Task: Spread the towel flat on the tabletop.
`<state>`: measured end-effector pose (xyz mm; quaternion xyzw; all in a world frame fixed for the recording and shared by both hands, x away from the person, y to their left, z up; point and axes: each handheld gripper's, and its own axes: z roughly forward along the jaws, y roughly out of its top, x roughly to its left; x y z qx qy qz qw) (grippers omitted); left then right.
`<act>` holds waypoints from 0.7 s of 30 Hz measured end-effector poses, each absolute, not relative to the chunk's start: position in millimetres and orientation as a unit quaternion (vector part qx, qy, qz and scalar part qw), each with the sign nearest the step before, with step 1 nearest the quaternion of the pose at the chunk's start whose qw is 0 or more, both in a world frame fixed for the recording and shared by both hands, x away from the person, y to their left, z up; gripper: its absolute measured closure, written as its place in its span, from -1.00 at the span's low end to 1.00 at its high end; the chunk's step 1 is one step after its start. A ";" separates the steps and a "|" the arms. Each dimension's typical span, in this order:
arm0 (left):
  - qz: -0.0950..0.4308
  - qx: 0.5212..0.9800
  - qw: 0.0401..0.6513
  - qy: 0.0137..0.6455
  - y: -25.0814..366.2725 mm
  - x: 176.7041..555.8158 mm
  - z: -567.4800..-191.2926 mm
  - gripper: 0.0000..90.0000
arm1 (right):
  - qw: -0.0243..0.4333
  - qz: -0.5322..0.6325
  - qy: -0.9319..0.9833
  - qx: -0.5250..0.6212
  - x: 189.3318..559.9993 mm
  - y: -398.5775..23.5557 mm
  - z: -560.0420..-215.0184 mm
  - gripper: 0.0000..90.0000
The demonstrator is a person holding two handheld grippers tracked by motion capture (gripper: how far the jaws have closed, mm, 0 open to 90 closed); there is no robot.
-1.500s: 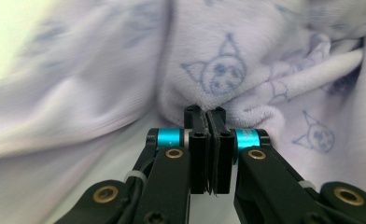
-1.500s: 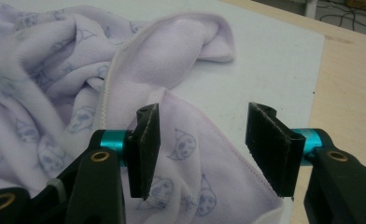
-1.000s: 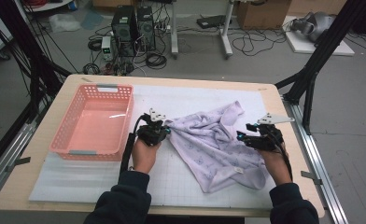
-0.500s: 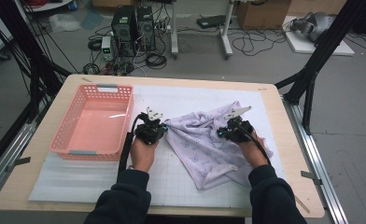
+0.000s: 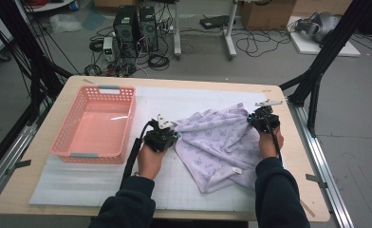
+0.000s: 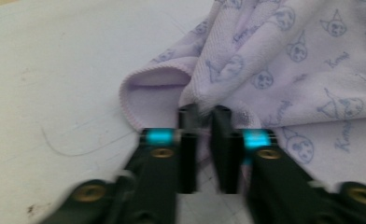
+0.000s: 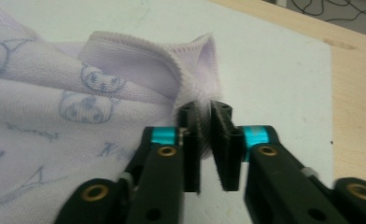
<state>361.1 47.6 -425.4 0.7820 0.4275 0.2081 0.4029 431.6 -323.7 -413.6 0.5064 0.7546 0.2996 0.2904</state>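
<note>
While both claws, left gripper and right gripper, pinch the lilac printed cloth with loosening jaws, its far right corner may slip free.

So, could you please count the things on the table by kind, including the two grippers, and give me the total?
Baskets: 1, the pink basket, at the left.
Cloths: 1, the lilac printed cloth, crumpled on the white mat.
Mats: 1.
Grippers: 2, the left gripper and the right gripper, each at an edge of the cloth.
Total: 5
</note>
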 end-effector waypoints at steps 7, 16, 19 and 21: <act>0.196 0.770 0.447 0.411 47.5 339.7 -416.0 0.05 | 0.281 0.366 0.734 0.499 403.1 -342.4 -393.0 0.29; 0.153 0.818 0.418 0.365 11.4 322.3 -438.9 -0.08 | 0.251 0.390 0.748 0.474 356.7 -360.9 -388.2 0.10; 0.150 0.838 0.393 0.348 -3.9 322.0 -447.0 -0.11 | 0.244 0.389 0.758 0.464 344.9 -359.9 -391.1 0.05; 0.166 0.840 0.391 0.339 -10.8 320.0 -448.3 -0.15 | 0.243 0.389 0.761 0.460 338.3 -359.4 -393.4 0.04</act>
